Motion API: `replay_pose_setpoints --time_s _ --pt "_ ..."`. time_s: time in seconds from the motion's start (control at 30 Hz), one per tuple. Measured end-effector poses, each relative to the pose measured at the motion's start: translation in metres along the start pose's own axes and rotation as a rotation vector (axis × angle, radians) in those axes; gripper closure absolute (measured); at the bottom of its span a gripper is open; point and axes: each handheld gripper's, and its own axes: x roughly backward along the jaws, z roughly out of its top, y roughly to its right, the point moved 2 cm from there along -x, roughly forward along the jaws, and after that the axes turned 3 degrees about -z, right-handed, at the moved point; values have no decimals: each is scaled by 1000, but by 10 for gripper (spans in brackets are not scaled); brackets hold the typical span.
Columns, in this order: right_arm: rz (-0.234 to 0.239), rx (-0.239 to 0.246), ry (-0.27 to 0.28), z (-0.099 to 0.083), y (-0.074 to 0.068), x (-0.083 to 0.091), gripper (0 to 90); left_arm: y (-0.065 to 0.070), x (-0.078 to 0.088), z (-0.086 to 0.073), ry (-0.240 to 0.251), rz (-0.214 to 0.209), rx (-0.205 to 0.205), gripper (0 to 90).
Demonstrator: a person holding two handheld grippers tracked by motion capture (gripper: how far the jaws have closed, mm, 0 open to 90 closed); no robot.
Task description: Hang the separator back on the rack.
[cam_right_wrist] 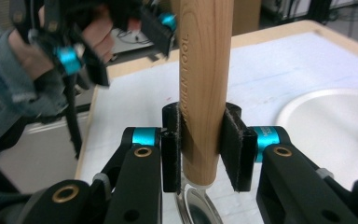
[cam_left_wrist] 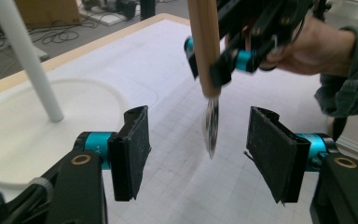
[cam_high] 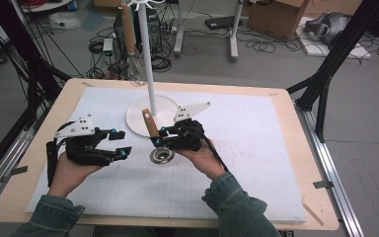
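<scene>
A utensil with a wooden handle (cam_high: 150, 126) and a round metal head (cam_high: 161, 155) is held over the white mat, handle up and head down. My right gripper (cam_high: 159, 137) is shut on the lower part of that handle (cam_right_wrist: 204, 84), its pads pressing both sides, and the metal head (cam_right_wrist: 196, 205) hangs just below them. My left gripper (cam_high: 123, 143) stands open to the left, nothing between its pads. In the left gripper view, the left gripper (cam_left_wrist: 198, 154) points at the metal head (cam_left_wrist: 211, 126), which hangs a short way beyond its jaws.
A white stand with a round base (cam_high: 138, 111) and a tall pole (cam_high: 147, 59) rises at the back middle of the mat. A whisk (cam_high: 134, 66) with a wooden handle hangs from its top. The floor beyond holds cables, boxes and black frame legs.
</scene>
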Motion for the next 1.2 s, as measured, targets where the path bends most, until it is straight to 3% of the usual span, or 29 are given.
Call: replay_pose_setpoints --time_s 0.43,0.87,1.2 --pt "-70 -19 71 31 19 7 712 -6 13 -28 -3 74 22 351" --pt "-66 14 91 69 32 11 711 -13 21 -36 -9 122 29 330" --pt "-83 11 106 87 43 18 711 -15 20 -43 -32 120 27 311"
